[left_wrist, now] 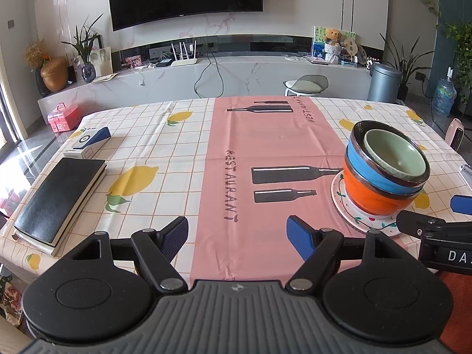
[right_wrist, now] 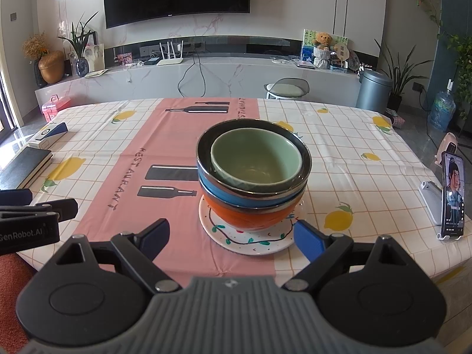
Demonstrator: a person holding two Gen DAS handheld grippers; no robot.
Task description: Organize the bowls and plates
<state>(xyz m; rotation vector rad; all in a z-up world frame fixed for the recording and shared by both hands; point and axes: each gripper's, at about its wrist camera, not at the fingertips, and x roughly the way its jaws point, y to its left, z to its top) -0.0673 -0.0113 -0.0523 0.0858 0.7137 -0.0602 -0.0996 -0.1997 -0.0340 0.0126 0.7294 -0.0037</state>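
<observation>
A: Stack position?
B: Green bowl (right_wrist: 256, 159) sat in blue bowl (right_wrist: 224, 196), in orange bowl (right_wrist: 250, 216), on plate (right_wrist: 247, 240), frame centre.
A: Grippers?
B: My left hand-held gripper (left_wrist: 237, 236) and right hand-held gripper (right_wrist: 231, 236) were both released, grasping nothing.

Three nested bowls (right_wrist: 253, 174), one plate (right_wrist: 247, 240), two grippers (right_wrist: 231, 240).
</observation>
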